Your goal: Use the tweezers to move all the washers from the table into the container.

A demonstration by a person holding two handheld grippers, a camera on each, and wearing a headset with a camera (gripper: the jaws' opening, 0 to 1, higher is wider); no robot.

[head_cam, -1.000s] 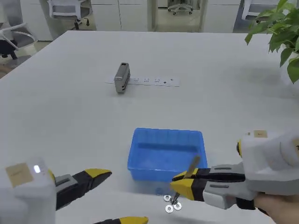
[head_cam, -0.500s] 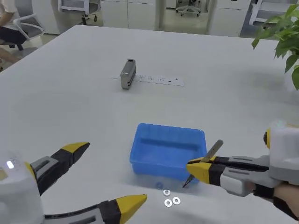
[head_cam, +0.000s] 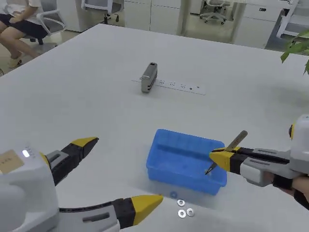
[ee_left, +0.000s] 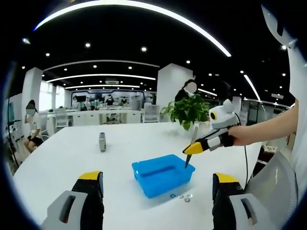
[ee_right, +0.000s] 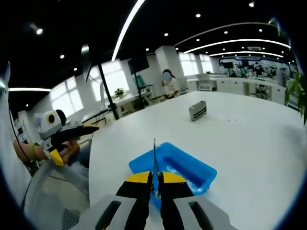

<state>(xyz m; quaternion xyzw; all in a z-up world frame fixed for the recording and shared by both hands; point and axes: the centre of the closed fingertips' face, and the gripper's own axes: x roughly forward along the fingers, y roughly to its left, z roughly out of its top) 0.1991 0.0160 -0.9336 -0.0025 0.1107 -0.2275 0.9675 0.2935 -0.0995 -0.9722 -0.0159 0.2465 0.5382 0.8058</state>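
- The container [head_cam: 186, 162] sits on the table [head_cam: 96, 96], near its front edge.
- 3 washers [head_cam: 184, 209] lie close together on the table, just in front of the container.
- The tweezers [head_cam: 227, 151], clamped in the right gripper [head_cam: 217, 158], reach in from the right, tip above the container's right part.
- The left gripper [head_cam: 124, 171] is front left of the container, jaws spread wide.
- A small device [head_cam: 149, 77] lies well behind the container, at the left end of a socket strip [head_cam: 178, 86].
- A plant [head_cam: 297, 46] stands far right.

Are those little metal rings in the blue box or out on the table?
Out: the washers lie on the table, just outside the container's near wall.
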